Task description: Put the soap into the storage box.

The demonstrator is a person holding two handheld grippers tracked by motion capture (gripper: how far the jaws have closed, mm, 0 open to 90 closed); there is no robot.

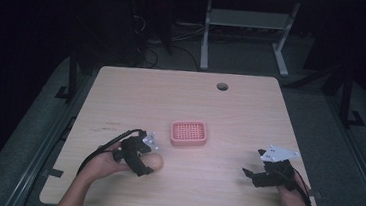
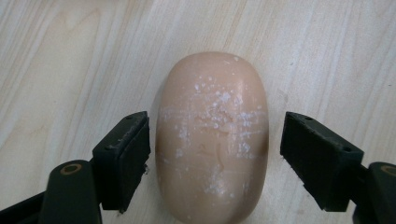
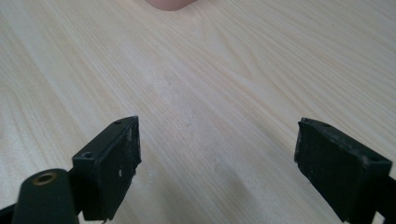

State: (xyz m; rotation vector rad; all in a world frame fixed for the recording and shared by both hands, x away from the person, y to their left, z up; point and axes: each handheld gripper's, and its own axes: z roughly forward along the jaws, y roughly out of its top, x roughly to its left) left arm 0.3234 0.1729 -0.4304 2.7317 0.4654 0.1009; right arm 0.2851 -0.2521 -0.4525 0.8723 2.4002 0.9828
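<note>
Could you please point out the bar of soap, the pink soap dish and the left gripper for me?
bar of soap (image 2: pixel 212 135): left gripper view, middle of its speckled top face.
pink soap dish (image 1: pixel 189 133): high view, centre of its perforated floor.
left gripper (image 2: pixel 215 154): left gripper view, midway between its two black jaws.

Left tongs (image 1: pixel 150 161): held in the left hand (image 1: pixel 103 164), forearm entering from below, jaws angled downward and parted, neither pad pressing on anything. Right tongs (image 1: pixel 251 173): held in the right hand (image 1: pixel 291 193), low, jaws wide apart, nothing between them.
</note>
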